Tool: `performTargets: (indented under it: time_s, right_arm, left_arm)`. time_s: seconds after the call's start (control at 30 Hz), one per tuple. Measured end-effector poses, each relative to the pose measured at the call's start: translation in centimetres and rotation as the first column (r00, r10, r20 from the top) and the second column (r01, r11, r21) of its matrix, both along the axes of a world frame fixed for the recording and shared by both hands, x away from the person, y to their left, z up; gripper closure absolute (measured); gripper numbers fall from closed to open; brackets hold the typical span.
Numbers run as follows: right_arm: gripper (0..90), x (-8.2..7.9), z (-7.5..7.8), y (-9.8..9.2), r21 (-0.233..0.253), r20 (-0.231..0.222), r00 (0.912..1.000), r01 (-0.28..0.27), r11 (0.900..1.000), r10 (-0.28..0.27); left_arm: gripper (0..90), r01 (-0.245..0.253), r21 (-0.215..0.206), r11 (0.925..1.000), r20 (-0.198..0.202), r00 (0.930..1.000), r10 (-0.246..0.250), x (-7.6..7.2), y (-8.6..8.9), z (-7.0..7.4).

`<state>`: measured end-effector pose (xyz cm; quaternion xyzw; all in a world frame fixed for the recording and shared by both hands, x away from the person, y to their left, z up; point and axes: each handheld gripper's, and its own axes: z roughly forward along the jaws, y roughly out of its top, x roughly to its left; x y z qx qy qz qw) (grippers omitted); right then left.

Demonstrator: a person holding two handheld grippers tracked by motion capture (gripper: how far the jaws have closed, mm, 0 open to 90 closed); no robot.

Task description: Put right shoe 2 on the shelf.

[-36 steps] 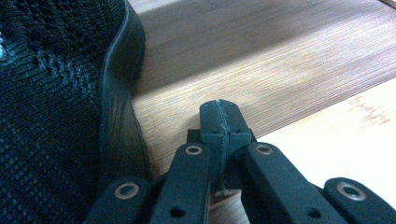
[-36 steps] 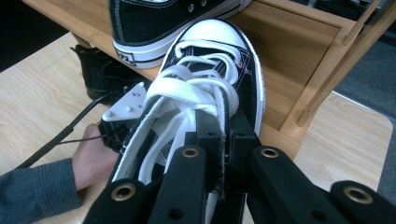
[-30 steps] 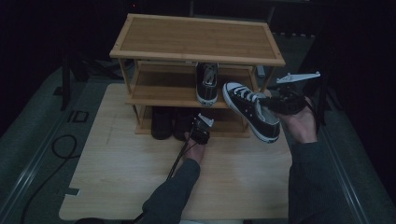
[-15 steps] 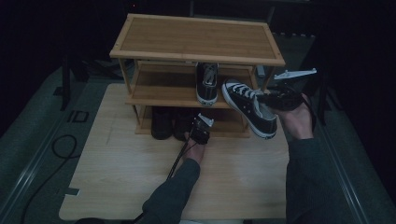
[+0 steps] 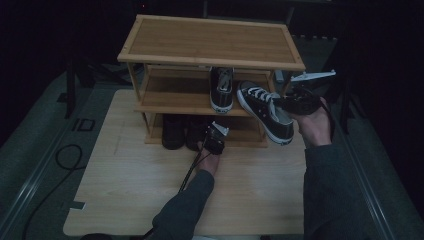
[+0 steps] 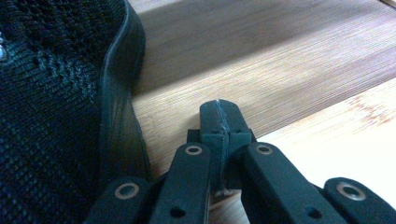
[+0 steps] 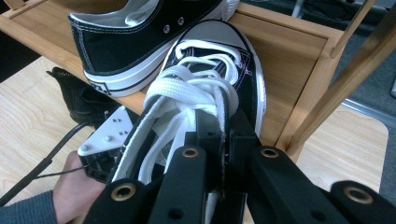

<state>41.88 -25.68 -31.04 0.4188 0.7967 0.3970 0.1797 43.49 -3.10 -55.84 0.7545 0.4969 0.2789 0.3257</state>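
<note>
The bench (image 5: 125, 200) carries a three-tier bamboo shoe rack (image 5: 210, 42), its open front facing me, so each shelf can be loaded straight in from my side. Bottom tier: a pair of dark mesh shoes (image 5: 182, 132) parked at the left, which leaves the right of that tier free. Middle shelf (image 5: 170, 97): one black canvas sneaker (image 5: 221, 89) already stands toe-out, left of the shelf's right end; my judgement is that the gap beside it is reserved for its mate. That mate, the second sneaker (image 5: 265, 110), is in the air at the rack's right front, toe angled toward the middle shelf and just beside the parked one. I hold it with the right gripper (image 5: 295, 103), whose fingers (image 7: 212, 130) are pinched on the tongue and laces; gripping there keeps the sole down and the toe leading for a slide-in. In the right gripper view the toe cap sits over the shelf edge, close against the parked sneaker's side. Left gripper (image 5: 215, 140) waits low at the bottom tier, fingers (image 6: 219, 126) pressed together on nothing, next to the mesh shoe, out of the insertion path.
</note>
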Motion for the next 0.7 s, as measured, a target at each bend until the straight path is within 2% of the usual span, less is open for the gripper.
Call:
performTargets:
  time_s: [0.43, 0.7]
  right_arm:
    - [87.3, 0.7, -0.3, 1.0, -0.006, 0.016, 0.9995, 0.028, 1.0, -0.028]
    - [87.3, 1.2, -0.7, 1.6, 0.02, 0.016, 0.999, 0.042, 0.999, -0.043]
  left_arm:
    - [90.0, 0.0, 0.0, 1.0, 0.0, 1.0, 0.0, 0.0, 0.0, 0.0]
    - [90.0, 0.0, -0.001, 1.0, -0.001, 1.0, 0.0, 0.0, 0.0, 0.0]
